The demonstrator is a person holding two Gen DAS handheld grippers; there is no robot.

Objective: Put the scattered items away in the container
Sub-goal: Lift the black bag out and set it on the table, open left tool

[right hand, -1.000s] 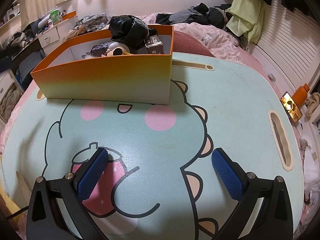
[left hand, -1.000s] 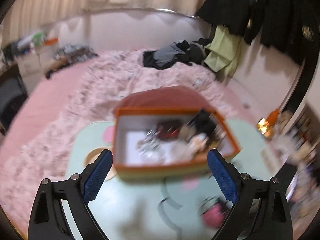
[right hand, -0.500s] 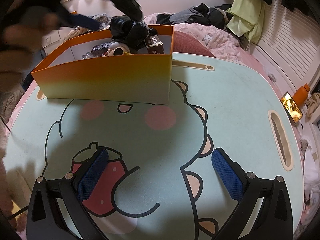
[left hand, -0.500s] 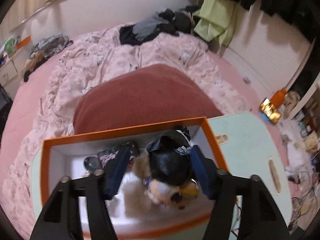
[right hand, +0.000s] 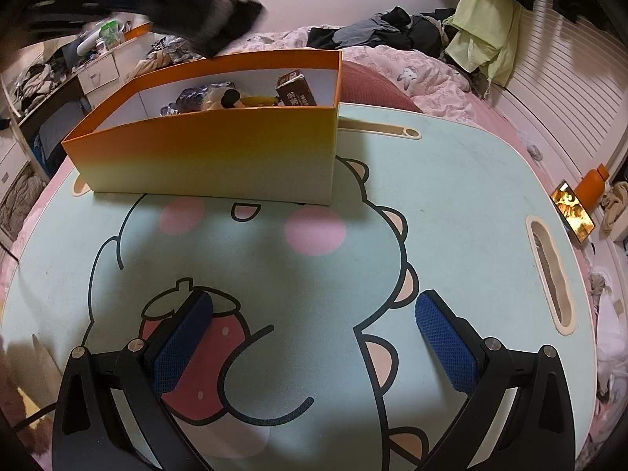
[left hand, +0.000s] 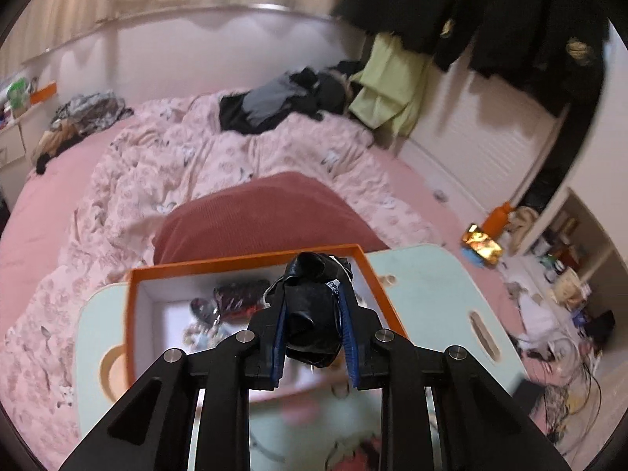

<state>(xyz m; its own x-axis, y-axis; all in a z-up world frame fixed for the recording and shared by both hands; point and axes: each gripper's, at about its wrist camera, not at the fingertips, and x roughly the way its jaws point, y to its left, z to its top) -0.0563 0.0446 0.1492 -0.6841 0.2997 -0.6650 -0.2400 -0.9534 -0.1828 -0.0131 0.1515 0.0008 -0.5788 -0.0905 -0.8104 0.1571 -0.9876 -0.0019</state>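
Observation:
My left gripper (left hand: 314,314) is shut on a crumpled black pouch (left hand: 312,310) and holds it in the air above the orange box (left hand: 251,263). In the right wrist view the same gripper and pouch (right hand: 219,31) show as a dark blur above the box's far left rim. The orange box (right hand: 219,157) stands at the back of the table and holds a plush toy (right hand: 223,98), a brown carton (right hand: 296,92) and other small items. My right gripper (right hand: 314,337) is open and empty, low over the table's cartoon print.
The mint-green lap table (right hand: 451,196) has slot handles at the right (right hand: 549,274) and back (right hand: 376,127). A dark red cushion (left hand: 259,216) lies behind the box on the pink bed. A lit phone (right hand: 573,212) and an orange bottle (right hand: 592,188) stand at the right.
My left gripper reached into the box, shut on the black pouch and lifted it out above the box. My right gripper has not moved.

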